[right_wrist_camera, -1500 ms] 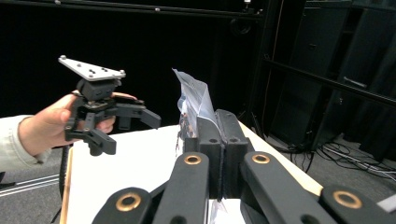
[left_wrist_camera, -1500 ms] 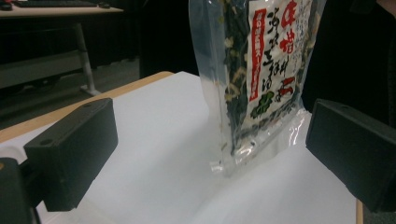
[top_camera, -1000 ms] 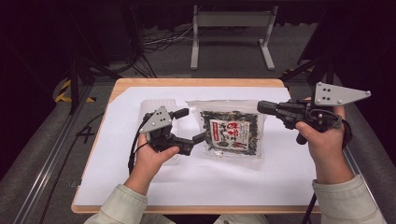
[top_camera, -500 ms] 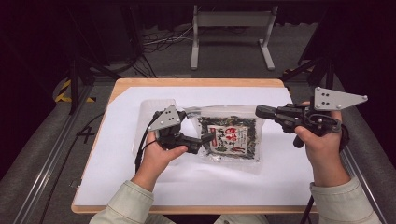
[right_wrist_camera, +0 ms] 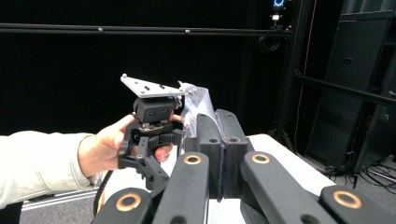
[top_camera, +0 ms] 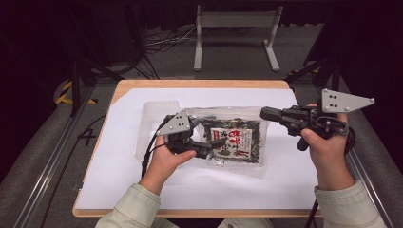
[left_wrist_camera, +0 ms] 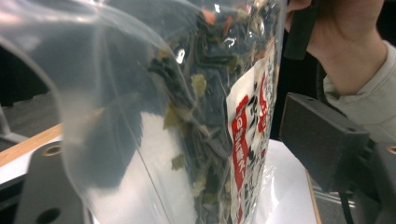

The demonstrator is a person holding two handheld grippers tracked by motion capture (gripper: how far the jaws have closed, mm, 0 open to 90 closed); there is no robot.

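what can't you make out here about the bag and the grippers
- High view: the left gripper fingertips lie over the clear bag, so pad contact is unclear.
- Left gripper view: the bag sits between the jaws and blocks the table behind it.
- Right gripper view: the right gripper jaws hide the bag edge they pinch.
- Label print: too small.

The print on the seaweed bag (top_camera: pixel 233 140) was way too small to read from the high view, and in the left gripper view the bag (left_wrist_camera: pixel 187 116) sat so close to the lens that its top and bottom ran off the frame. It also covered most of the left gripper's own jaws there, so whether the pads actually pressed the plastic couldn't be told. From above, the left gripper (top_camera: pixel 211 145) had its tips lost against the dark contents. In the right gripper view the bag (right_wrist_camera: pixel 196 100) was mostly hidden behind the jaws and the left gripper (right_wrist_camera: pixel 152 135).
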